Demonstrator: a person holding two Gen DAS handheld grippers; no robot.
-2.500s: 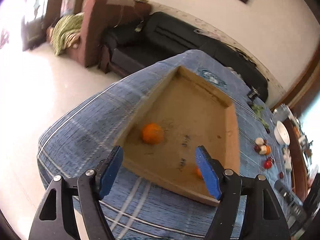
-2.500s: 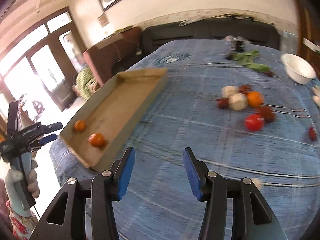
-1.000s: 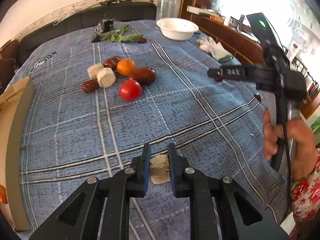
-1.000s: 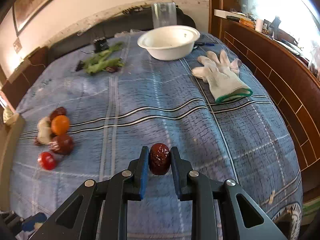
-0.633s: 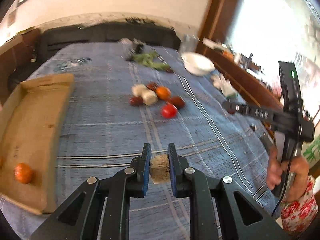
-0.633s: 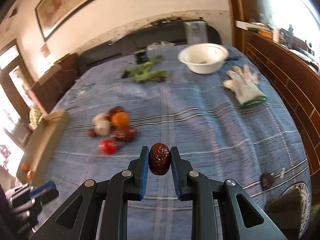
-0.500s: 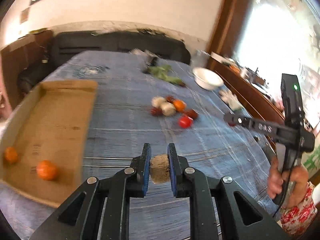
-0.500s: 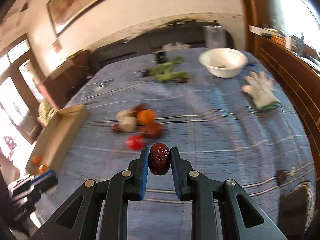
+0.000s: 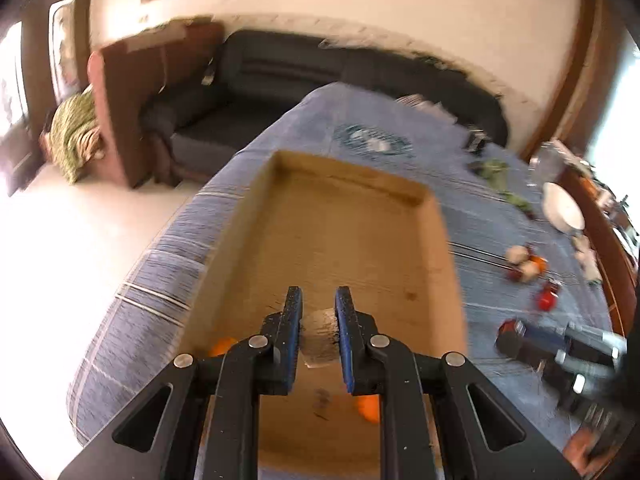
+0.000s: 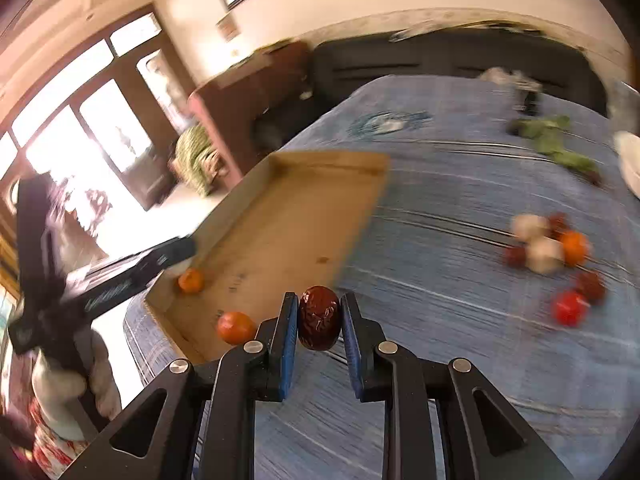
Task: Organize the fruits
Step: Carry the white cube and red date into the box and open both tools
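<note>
My left gripper (image 9: pixel 318 336) is shut on a pale beige fruit piece (image 9: pixel 320 338) and holds it over the near part of the cardboard tray (image 9: pixel 352 184). Two oranges lie in the tray, one (image 9: pixel 368 406) behind my right finger, one (image 9: pixel 222 346) behind my left. My right gripper (image 10: pixel 319 324) is shut on a dark red date (image 10: pixel 319 322), above the blue cloth just right of the tray (image 10: pixel 320 160). The tray's oranges (image 10: pixel 236 326) (image 10: pixel 191 280) show there too. My left gripper (image 10: pixel 176 254) reaches into the tray from the left.
A cluster of loose fruits (image 10: pixel 548 248) and a red tomato (image 10: pixel 568 308) lie on the blue checked tablecloth (image 10: pixel 460 184) to the right. Green vegetables (image 10: pixel 552 140) and a white bowl (image 9: pixel 562 210) sit further back. A black sofa (image 9: pixel 300 76) stands beyond the table.
Both grippers have swung left towards the tray with their loads. My left gripper now hangs over the tray; half a second ago it was over the cloth.
</note>
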